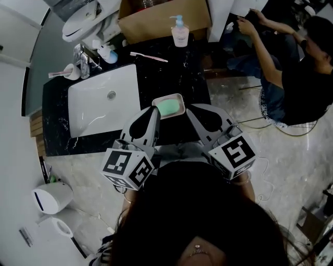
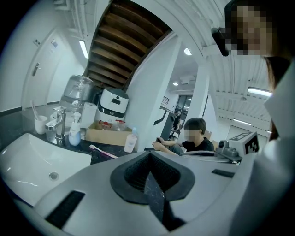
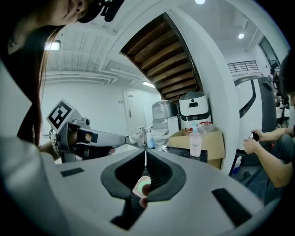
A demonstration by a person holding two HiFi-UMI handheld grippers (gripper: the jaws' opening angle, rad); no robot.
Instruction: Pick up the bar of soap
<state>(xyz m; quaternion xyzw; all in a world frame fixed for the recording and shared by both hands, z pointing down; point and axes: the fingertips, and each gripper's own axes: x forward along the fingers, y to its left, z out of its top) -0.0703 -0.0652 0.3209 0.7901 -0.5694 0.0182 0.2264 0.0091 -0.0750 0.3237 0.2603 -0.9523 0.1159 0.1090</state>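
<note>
A pale green bar of soap (image 1: 168,107) lies in a white dish (image 1: 179,98) at the front edge of the black counter (image 1: 177,72). My left gripper (image 1: 155,110) points at the dish's left corner. My right gripper (image 1: 189,108) sits just right of the dish. Both are shut with nothing between the jaws. In the left gripper view the left gripper (image 2: 148,156) shows its jaws meeting. In the right gripper view the right gripper (image 3: 145,154) is also shut, and the soap (image 3: 144,188) shows below the jaws through the gap.
A white sink (image 1: 104,98) with a faucet (image 1: 85,58) fills the counter's left. A toothbrush (image 1: 148,56), a pink pump bottle (image 1: 180,31) and a cardboard box (image 1: 161,15) stand further back. A person (image 1: 291,67) sits on the floor at the right.
</note>
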